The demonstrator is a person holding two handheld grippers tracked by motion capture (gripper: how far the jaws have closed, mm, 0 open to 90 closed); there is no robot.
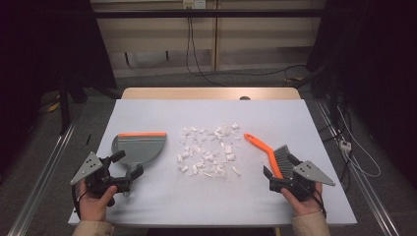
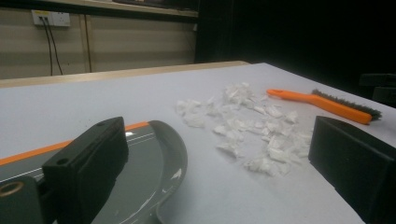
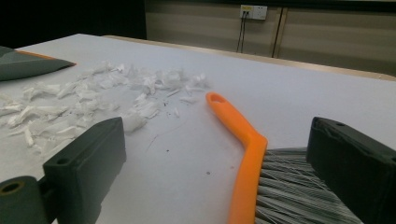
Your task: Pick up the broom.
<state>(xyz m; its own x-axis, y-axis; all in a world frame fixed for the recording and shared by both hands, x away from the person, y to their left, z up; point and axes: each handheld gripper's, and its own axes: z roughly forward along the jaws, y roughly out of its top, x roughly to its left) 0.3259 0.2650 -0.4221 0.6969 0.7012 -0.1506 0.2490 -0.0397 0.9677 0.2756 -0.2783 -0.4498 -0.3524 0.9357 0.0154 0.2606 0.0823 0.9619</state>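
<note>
A: Where are my tools?

B: My left gripper (image 1: 129,170), jaws apart, sits at the near edge of the grey dustpan (image 1: 137,147). My right gripper (image 1: 279,173), jaws also apart, straddles the brush (image 1: 273,155) without clamping it. White scraps (image 1: 209,150) lie between dustpan and brush on the table (image 1: 295,118).

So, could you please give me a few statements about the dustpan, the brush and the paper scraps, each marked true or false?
1. The dustpan lies left of the paper scraps. True.
2. The brush is lifted off the table. False: it lies flat on it.
3. The left hand-held gripper is open. True.
4. The scraps are already in the dustpan. False: they lie scattered on the table.
5. The right hand-held gripper is clamped on the brush. False: its jaws stand open around the bristle end.
</note>
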